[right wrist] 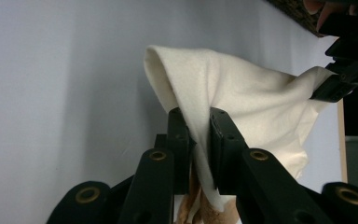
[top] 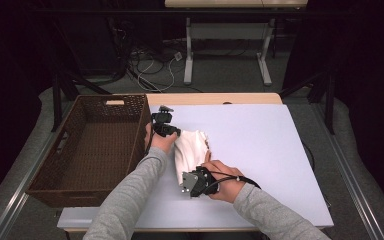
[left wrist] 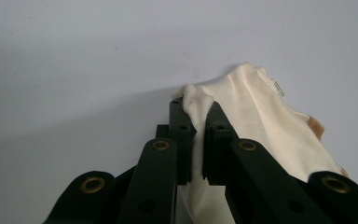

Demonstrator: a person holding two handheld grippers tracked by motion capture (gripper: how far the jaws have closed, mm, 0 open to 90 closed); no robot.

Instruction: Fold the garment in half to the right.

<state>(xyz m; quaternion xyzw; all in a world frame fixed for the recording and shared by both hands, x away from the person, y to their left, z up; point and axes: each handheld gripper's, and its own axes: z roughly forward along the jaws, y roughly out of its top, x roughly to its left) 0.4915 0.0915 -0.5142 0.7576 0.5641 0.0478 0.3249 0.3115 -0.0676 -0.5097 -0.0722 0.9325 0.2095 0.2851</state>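
Left tongs [left wrist: 196, 116]: pinching one edge of the cream cloth [top: 190, 150].
Right tongs [right wrist: 198, 126]: pinching the opposite edge, stretching it above the worktop [top: 260, 145], likely for folding.

Looks like a lab or some kind of recording studio setup, not anyone's home. The pale surface [top: 260, 150] sits inside a space walled off by black curtains [top: 365, 75], with dark metal frame legs [top: 56, 102] standing at the sides. Behind it there's a tangle of loose cables [top: 152, 65] on a grey carpeted floor [top: 220, 82], plus a second white-legged desk [top: 227, 45] pushed against the back. The wicker basket [top: 87, 187] is the only homey thing, and it reads like a prop.
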